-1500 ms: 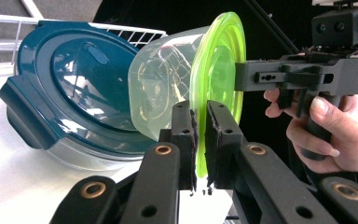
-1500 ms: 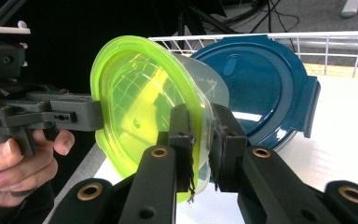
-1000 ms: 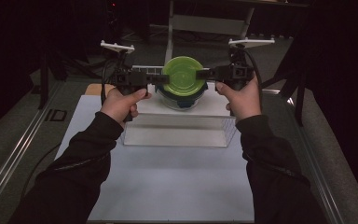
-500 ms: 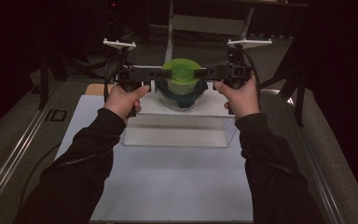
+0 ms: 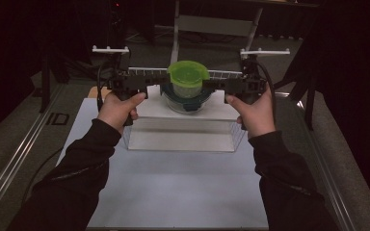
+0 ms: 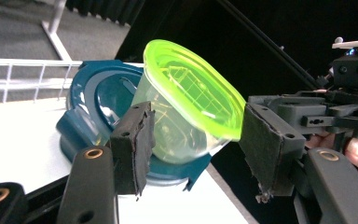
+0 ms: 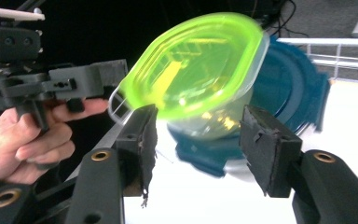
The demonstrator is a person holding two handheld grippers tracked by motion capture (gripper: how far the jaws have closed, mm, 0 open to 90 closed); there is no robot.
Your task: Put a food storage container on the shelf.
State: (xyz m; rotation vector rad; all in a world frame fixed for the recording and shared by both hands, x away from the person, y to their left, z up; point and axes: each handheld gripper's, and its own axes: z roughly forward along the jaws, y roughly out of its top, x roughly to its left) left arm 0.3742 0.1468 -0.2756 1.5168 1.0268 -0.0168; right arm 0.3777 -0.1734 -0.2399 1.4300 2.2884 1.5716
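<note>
A clear tub with a bright green lid [image 5: 188, 78] hangs tilted just above a blue-lidded container [image 5: 188, 105], which rests on a white raised shelf [image 5: 149, 108]. My left gripper [image 5: 160, 88] comes in from the tub's left and my right gripper [image 5: 214, 86] from its right. In the left gripper view the tub [image 6: 191, 102] sits between the widely spread pads of my left gripper [image 6: 199, 144], touching both. In the right gripper view the tub [image 7: 196, 79] is blurred and lies between the pads of my right gripper [image 7: 205, 144], with the blue lid [image 7: 289, 88] behind it.
A white wire rail [image 5: 224, 73] runs along the back of the shelf. The shelf stands on a white tabletop [image 5: 183, 183] with metal rails at both sides. Dark floor and a table frame lie beyond.
The green-lidded tub has risen off the blue-lidded container and tipped, its lid now facing partly toward me. Both hands moved up slightly with it.
</note>
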